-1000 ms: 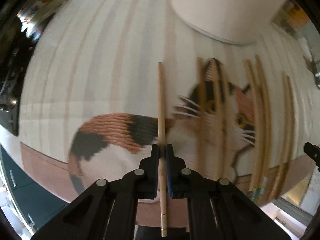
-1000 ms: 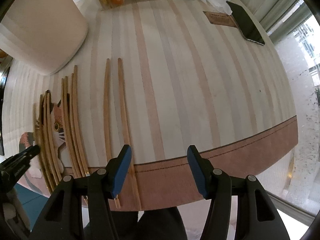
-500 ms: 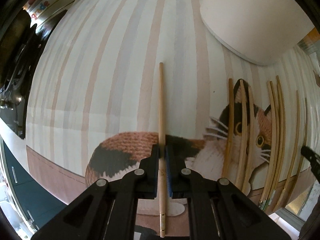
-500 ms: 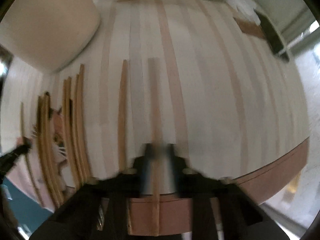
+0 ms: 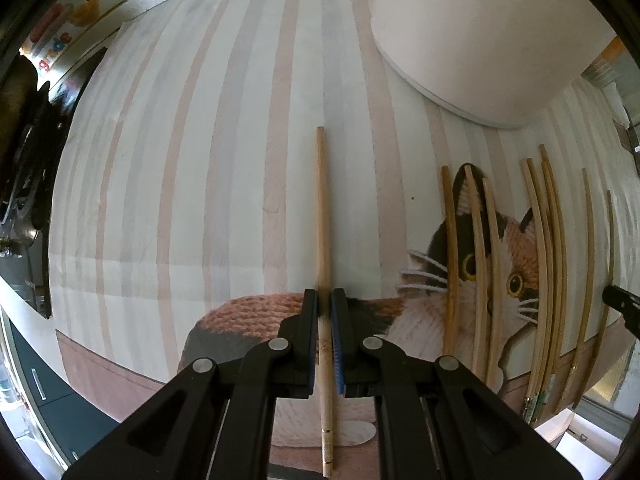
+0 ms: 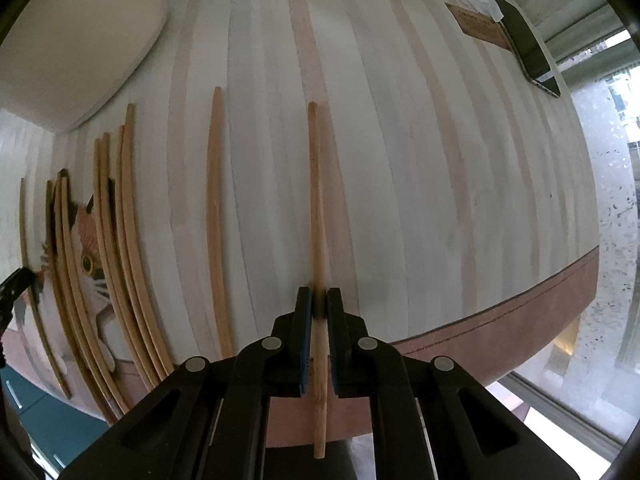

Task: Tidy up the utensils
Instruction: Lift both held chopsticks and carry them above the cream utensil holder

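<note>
Two black claws each clench a single wooden chopstick over a striped placemat spread on the table. The left claw [image 5: 325,308] grips its chopstick [image 5: 322,216] near the thick end, the shaft running straight ahead between the blue-padded jaws, the tip pointing away. The right claw [image 6: 316,304] holds a second chopstick [image 6: 317,208] the same way, its butt end jutting back toward the camera past the jaws. Just left of the right claw, one loose chopstick [image 6: 215,220] lies flat on the striped placemat [image 6: 420,160]. Farther left, a row of chopsticks [image 6: 116,248] lies roughly parallel across the printed calico cat [image 5: 516,276], which sits to the right of the left claw. Beyond them, ahead and to the left of the right claw, stands a large cream container [image 6: 76,40]. Far ahead and to the right, a dark phone [image 6: 528,48] rests at the placemat's edge.
</note>
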Available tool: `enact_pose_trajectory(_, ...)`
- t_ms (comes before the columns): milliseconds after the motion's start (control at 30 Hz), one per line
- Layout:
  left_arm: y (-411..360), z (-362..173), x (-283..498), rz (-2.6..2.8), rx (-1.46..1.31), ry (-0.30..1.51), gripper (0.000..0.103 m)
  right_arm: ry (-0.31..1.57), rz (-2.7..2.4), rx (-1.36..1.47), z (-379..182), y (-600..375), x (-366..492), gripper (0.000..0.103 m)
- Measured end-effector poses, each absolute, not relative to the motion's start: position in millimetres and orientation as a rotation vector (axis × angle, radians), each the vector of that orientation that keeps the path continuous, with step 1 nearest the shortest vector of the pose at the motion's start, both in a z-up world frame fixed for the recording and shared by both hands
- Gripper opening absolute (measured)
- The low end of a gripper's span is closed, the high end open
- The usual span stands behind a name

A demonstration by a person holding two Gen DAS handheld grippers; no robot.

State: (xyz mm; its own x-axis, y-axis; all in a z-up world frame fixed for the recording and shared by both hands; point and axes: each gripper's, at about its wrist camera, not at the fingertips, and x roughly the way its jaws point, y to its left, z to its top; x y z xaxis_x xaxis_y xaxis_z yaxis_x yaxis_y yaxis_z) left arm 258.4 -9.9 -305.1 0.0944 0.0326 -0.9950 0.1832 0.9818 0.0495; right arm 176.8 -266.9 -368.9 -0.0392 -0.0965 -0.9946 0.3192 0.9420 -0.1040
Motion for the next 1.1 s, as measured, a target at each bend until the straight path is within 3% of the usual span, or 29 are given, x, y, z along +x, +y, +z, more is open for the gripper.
enact_pose_trajectory(267,3.3,-310.0,267.0,-0.086,0.171,1.444,0.004,1.564,-0.386,0.102,-376.6,-247.1,193.7,0.009)
enact_pose_trajectory(467,11.6,-252.6,267.6,-0.024,0.146,1.317,0.004,1.455,-0.355,0.181,-355.5,-234.7,182.1,0.007)
enact_pose_trajectory(800,15.9,-103.2,273.2,0.013,0.005,1.019,0.004,1.122,-0.249,0.276,-235.6,-228.7,180.0,0.007)
enact_pose_trajectory(1100,-4.7,30.7,321.0,-0.079,-0.151,0.790,0.004,0.802,-0.105,0.357,-97.2,-239.1,241.3,0.007)
